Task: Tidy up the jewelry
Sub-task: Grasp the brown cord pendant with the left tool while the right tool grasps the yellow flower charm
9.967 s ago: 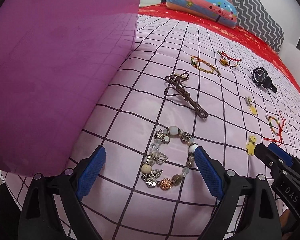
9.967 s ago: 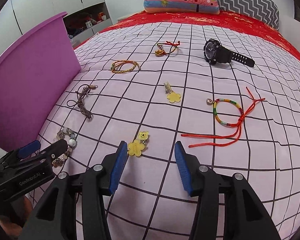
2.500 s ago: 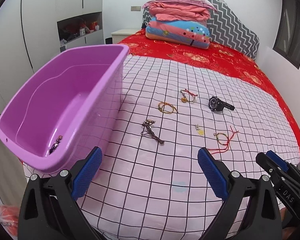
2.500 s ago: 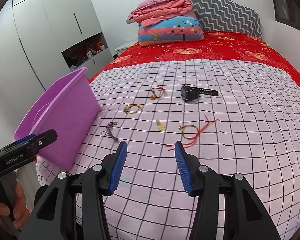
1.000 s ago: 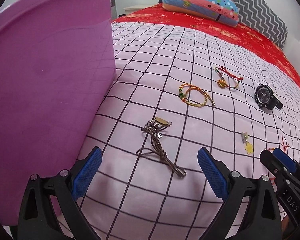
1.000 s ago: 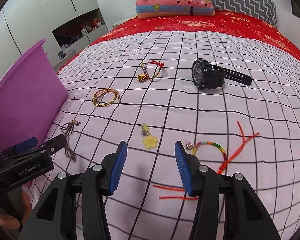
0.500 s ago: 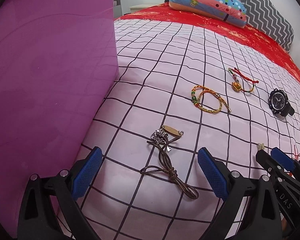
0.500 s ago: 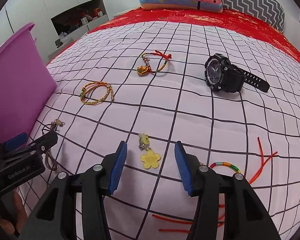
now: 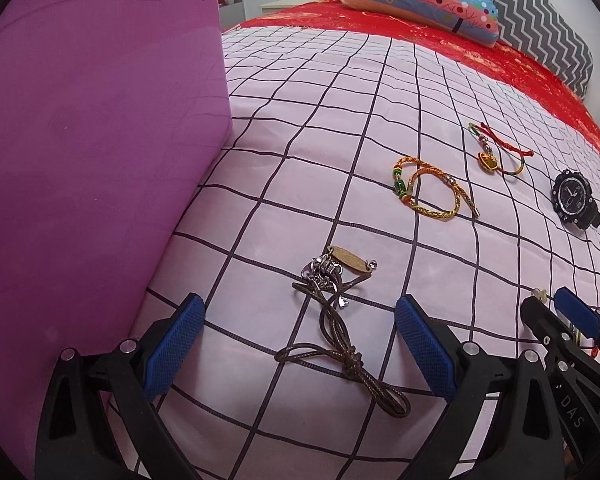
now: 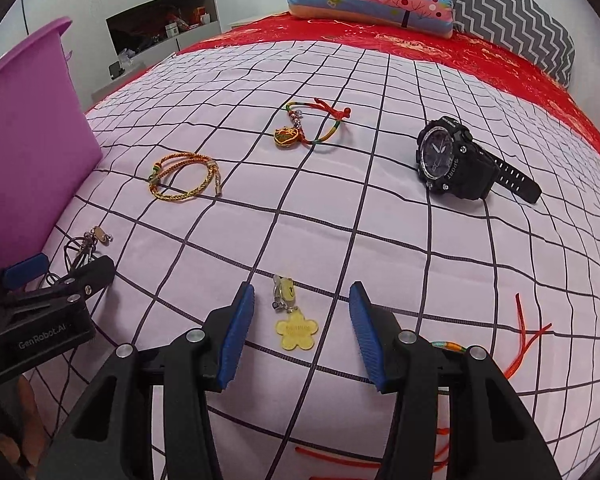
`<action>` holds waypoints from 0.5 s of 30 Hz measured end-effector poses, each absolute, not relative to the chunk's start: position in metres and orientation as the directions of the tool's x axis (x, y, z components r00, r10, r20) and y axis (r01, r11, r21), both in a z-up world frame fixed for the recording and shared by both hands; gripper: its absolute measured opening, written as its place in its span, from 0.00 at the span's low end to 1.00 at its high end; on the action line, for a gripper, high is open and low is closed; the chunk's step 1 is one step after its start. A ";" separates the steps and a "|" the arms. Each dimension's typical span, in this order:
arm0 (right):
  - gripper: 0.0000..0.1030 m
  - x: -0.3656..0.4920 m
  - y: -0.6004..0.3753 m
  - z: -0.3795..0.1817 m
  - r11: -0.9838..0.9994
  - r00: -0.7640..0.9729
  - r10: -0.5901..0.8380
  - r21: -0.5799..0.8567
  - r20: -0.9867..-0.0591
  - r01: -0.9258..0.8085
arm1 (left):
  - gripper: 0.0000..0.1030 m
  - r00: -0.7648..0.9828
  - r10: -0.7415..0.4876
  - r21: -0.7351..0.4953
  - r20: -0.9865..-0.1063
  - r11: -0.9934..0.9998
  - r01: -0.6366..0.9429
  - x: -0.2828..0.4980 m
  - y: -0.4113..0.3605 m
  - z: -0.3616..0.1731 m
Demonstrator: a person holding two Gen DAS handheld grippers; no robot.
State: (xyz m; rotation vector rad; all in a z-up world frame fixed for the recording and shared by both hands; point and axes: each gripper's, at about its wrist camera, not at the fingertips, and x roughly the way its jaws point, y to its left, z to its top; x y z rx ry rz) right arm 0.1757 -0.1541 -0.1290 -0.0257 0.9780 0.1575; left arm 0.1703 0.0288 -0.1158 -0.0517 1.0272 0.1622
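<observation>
Cord necklace (image 9: 332, 320) between open left tongs (image 9: 298, 344); untouched

four bracelets (image 10: 184, 178), one watch (image 10: 456, 164), one charm (image 10: 296, 328)

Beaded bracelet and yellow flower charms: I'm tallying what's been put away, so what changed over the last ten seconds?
The beaded bracelet and one flower charm are gone from the bedspread; the bracelet showed up in the purple tub. Both grippers came back down: the left gripper now open astride the brown cord necklace, the right gripper open astride the remaining flower charm. The watch and other bracelets haven't moved.
</observation>
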 end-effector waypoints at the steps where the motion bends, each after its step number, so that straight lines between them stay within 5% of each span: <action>1: 0.46 0.176 -0.153 -0.130 0.988 0.549 0.116 0.041 -0.828 -0.147 | 0.92 0.505 0.111 0.035 -0.856 0.987 -0.158 0.171 0.028 -0.117; 6: 0.44 0.176 -0.147 -0.133 0.986 0.553 0.087 -0.009 -0.829 -0.169 | 0.92 0.512 0.118 0.049 -0.851 0.988 -0.147 0.172 0.026 -0.121; 9: 0.33 0.175 -0.142 -0.134 0.981 0.557 0.084 -0.029 -0.827 -0.191 | 0.90 0.517 0.121 0.055 -0.847 0.988 -0.142 0.172 0.025 -0.122; 15: 0.14 0.174 -0.134 -0.134 0.973 0.547 0.105 -0.028 -0.830 -0.230 | 0.70 0.520 0.107 0.061 -0.847 0.993 -0.105 0.171 0.015 -0.119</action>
